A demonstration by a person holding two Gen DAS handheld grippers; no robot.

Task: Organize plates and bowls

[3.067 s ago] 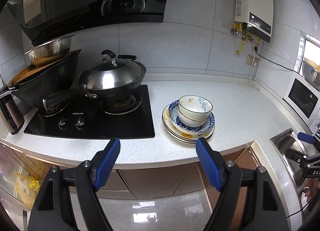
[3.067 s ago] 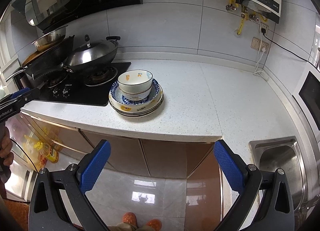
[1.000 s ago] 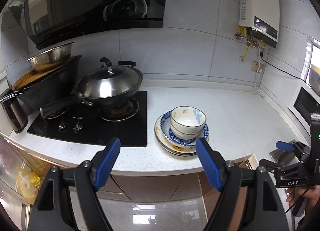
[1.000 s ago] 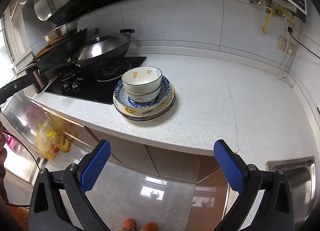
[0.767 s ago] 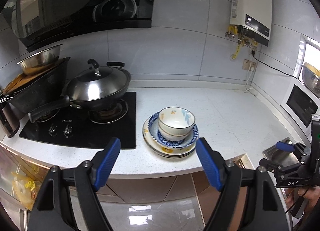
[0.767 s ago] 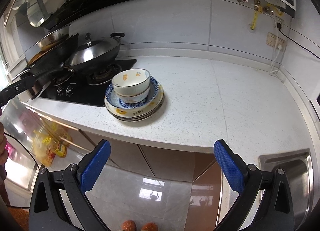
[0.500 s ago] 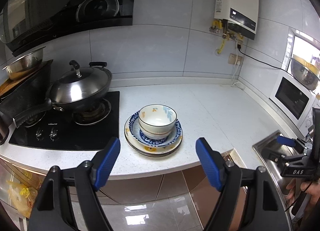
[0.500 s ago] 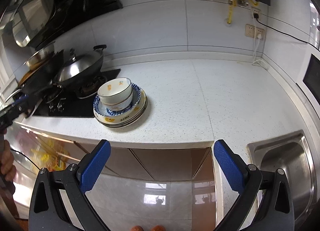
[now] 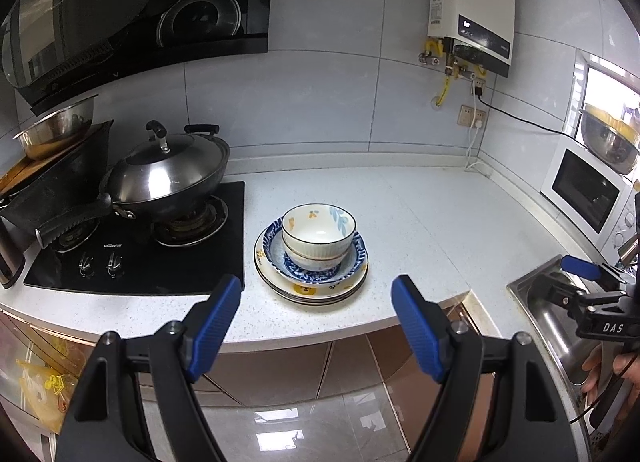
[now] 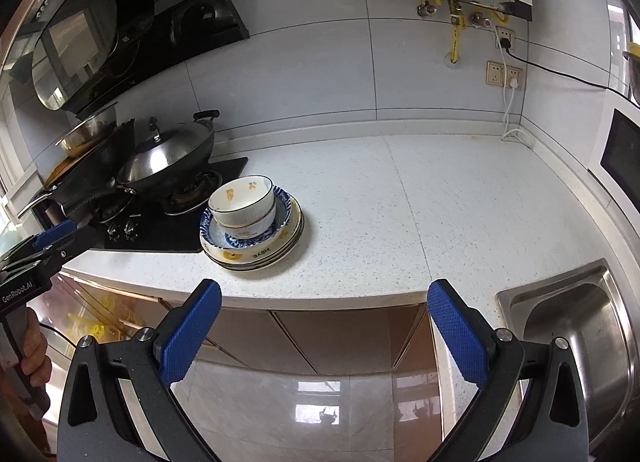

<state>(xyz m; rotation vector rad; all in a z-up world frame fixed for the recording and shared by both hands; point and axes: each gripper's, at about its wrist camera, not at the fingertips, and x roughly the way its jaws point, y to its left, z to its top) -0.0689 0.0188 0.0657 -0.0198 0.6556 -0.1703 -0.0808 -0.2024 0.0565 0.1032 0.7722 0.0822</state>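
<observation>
A white bowl with yellow and blue flowers (image 9: pixel 319 229) (image 10: pixel 242 197) sits nested on another bowl inside a blue-patterned deep plate (image 9: pixel 354 258) (image 10: pixel 282 213), on a stack of cream plates (image 9: pixel 316 292) (image 10: pixel 256 256) on the white counter beside the stove. My left gripper (image 9: pixel 316 302) is open and empty, in front of the counter edge, just short of the stack. My right gripper (image 10: pixel 324 310) is open and empty, off the counter edge, right of the stack. Each gripper shows at the edge of the other's view.
A lidded wok (image 9: pixel 166 177) sits on the black gas hob (image 9: pixel 132 262) left of the stack, with a pan and steel bowl (image 9: pixel 56 129) further left. A steel sink (image 10: pixel 576 342) lies at the right. A microwave (image 9: pixel 584 189) stands on the right counter. Open white counter (image 10: pixel 440 197) stretches right of the stack.
Both views have swung and shifted slightly; the stack now sits more centred between my left fingers. Dishes have not moved. Both grippers stay open.
</observation>
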